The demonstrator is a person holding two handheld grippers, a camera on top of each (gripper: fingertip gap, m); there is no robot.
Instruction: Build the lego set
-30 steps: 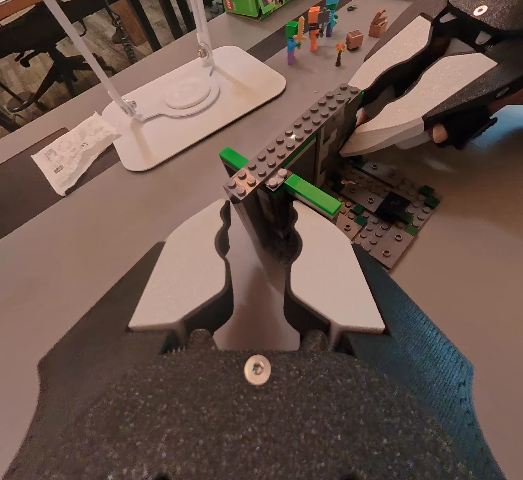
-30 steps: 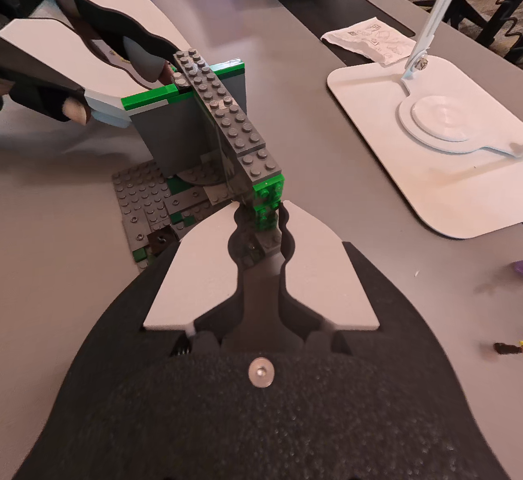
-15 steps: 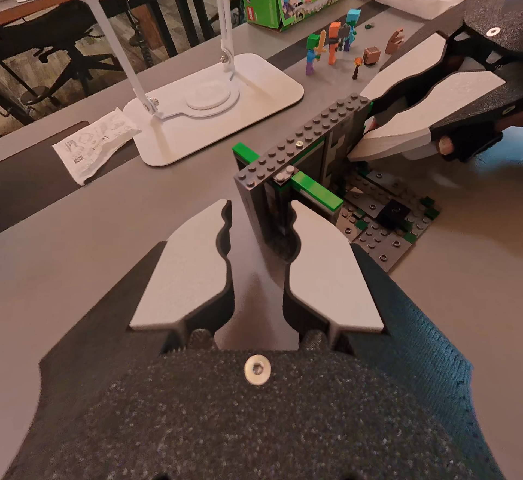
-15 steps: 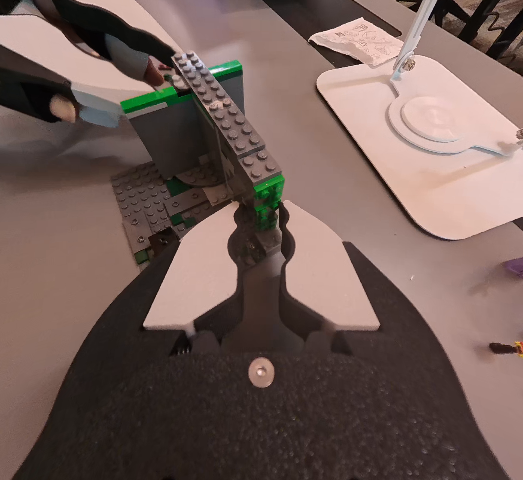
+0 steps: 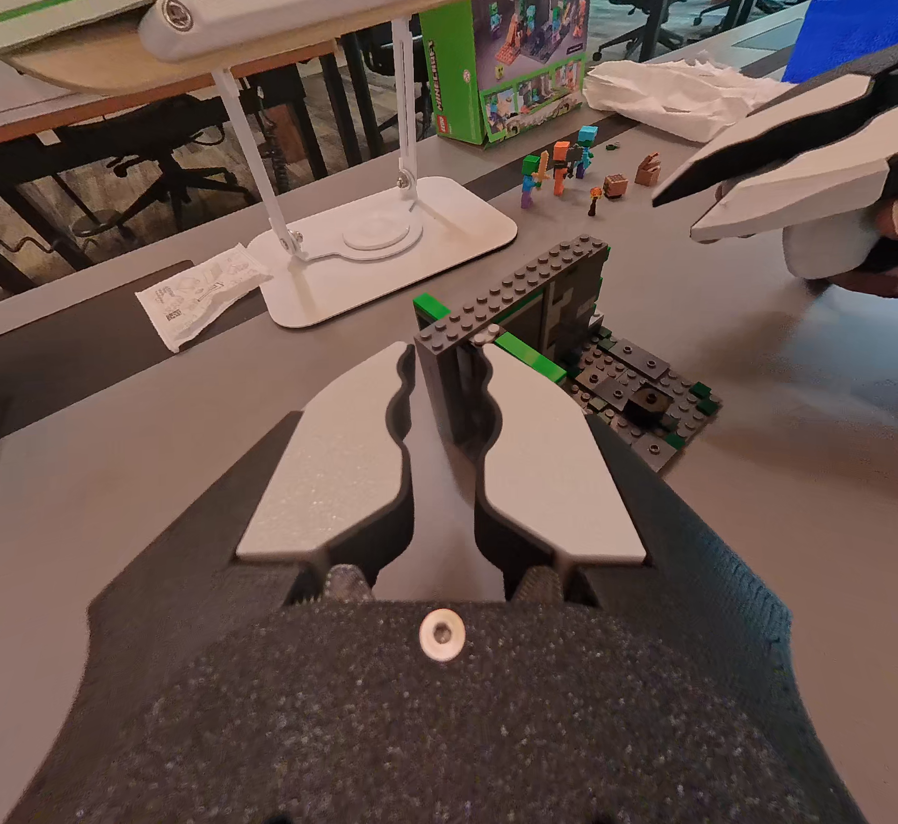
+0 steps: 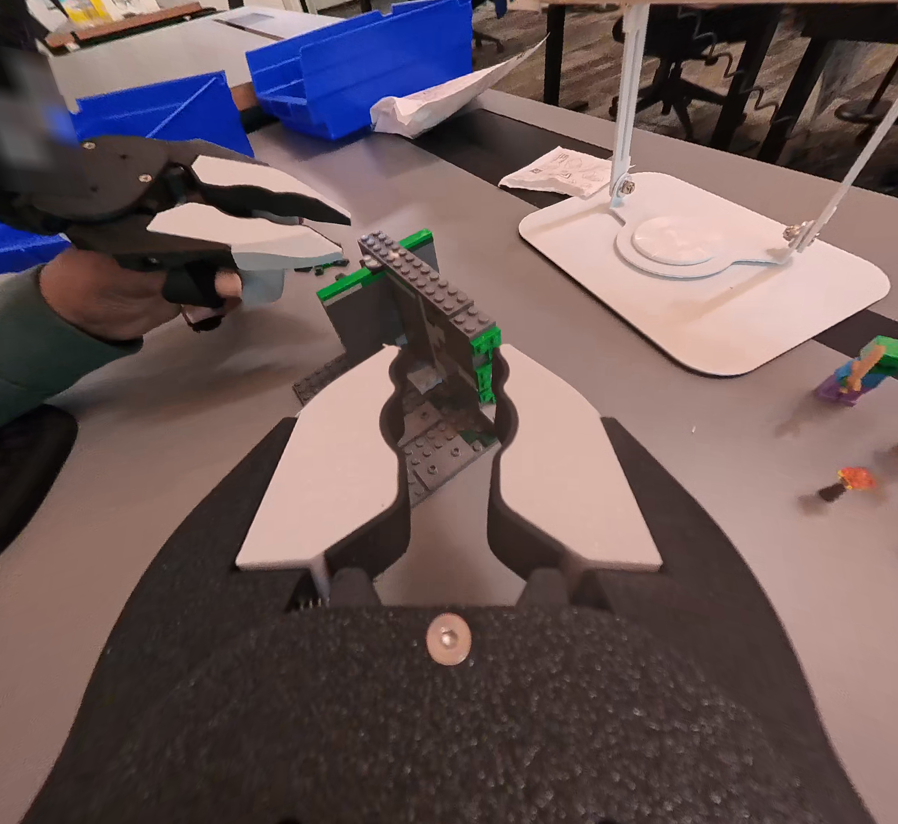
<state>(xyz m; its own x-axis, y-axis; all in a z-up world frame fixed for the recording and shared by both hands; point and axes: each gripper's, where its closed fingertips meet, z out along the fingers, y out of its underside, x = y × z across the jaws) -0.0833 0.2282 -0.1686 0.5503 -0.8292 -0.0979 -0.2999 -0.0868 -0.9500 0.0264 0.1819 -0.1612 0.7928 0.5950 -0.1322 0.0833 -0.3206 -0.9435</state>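
Though lettered, green box (image 5: 505,47) unread

Grey-green lego build (image 5: 529,315), upright, seemingly unheld

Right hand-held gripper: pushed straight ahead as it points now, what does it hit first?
Probably the lego wall, at its green-edged near end between the right hand-held gripper fingertips; depth is unclear.

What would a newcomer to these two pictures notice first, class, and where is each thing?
First, the half-built grey and green lego wall standing on its studded baseplate mid-table, with the left gripper and right gripper open at either end of it. Behind it stands a white lamp stand, and beyond that a row of bright minifigures before the green set box.
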